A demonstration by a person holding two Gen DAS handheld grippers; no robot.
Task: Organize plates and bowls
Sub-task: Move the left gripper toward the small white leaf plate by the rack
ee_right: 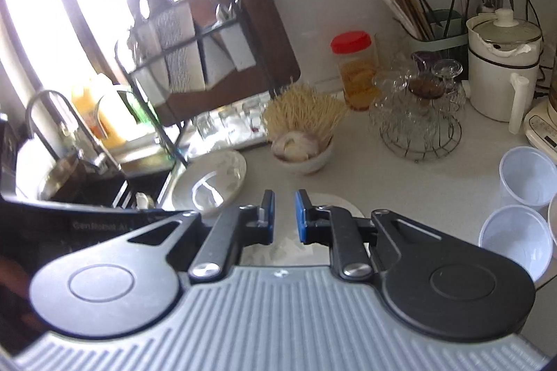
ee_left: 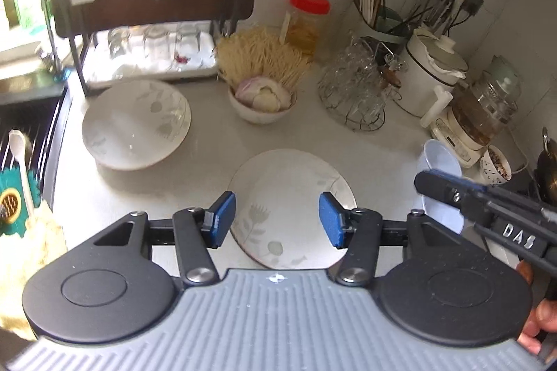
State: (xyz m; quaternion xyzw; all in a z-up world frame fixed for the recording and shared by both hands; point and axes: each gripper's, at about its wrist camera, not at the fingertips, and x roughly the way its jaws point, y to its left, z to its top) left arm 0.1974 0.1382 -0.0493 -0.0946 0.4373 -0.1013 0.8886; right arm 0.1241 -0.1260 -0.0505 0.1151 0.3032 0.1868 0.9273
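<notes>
Left wrist view: left gripper [ee_left: 277, 219] open, empty, above a floral plate [ee_left: 292, 197] on the worktop [ee_left: 209, 155]; right gripper [ee_right: 284, 214] nearly closed, empty.

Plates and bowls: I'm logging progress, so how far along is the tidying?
Nothing looks put away yet. The flat plate and the large bowl lie apart on the counter, and two plastic bowls stand at its right. The left gripper is open and empty; the right gripper is nearly shut on nothing. All the sorting remains.
</notes>
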